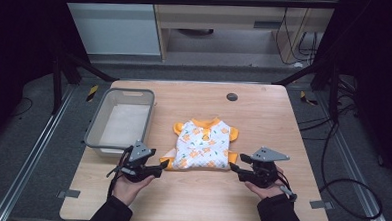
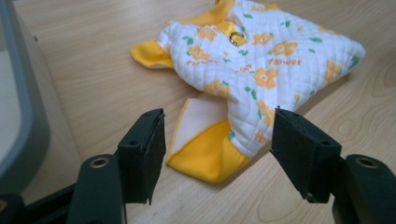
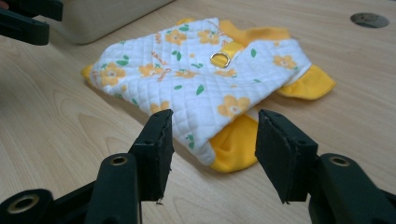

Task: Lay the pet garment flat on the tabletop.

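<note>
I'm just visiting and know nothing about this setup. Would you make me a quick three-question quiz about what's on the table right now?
1. True or false: the little garment lies inside the grey bin.
2. Which colour trims the garment's collar and sleeves? A) blue B) yellow-orange C) green
3. Fill in: the jaws of the left gripper and the right gripper are both ____.

Key:
1. False; it lies on the wooden table, to the right of the bin.
2. B
3. Open, each aimed at a near corner of the garment, not yet gripping it.
</note>
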A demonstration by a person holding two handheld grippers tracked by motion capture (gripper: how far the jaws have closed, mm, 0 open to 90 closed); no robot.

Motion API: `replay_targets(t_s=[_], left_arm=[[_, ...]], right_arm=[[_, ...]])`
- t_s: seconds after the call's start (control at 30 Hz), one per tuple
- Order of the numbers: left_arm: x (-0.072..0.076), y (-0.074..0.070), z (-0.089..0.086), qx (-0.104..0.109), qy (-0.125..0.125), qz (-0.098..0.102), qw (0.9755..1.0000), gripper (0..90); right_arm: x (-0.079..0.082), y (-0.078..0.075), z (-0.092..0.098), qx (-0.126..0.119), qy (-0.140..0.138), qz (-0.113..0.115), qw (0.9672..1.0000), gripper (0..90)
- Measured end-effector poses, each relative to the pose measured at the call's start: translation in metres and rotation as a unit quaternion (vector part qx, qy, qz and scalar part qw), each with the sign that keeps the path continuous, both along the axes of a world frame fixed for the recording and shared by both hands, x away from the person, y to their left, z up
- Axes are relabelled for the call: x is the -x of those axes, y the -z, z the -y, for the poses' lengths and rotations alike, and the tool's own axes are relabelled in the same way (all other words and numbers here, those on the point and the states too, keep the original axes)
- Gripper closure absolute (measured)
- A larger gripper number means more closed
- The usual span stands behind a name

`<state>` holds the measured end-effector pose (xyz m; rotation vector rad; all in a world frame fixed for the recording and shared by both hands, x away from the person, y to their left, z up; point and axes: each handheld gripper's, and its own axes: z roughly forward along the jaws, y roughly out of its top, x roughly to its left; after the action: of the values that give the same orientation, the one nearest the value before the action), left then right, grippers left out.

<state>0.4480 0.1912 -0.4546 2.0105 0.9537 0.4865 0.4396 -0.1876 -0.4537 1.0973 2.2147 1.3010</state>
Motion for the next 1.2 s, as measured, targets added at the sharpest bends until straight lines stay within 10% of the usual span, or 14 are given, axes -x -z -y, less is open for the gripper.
replay_targets(t_s=[0.77,1.2], left_arm=[[-0.016,0.031,0.024,-0.069,0.035,-0.038,0.9963,33.4],[-0.019,0.038,0.03,-0.071,0.052,-0.068,0.9938,58.9]], right_arm=[[-0.018,0.041,-0.023,0.065,-0.022,-0.038,0.9969,48.6],[-0.022,0.044,-0.03,0.09,-0.026,-0.041,0.9948,71.9]])
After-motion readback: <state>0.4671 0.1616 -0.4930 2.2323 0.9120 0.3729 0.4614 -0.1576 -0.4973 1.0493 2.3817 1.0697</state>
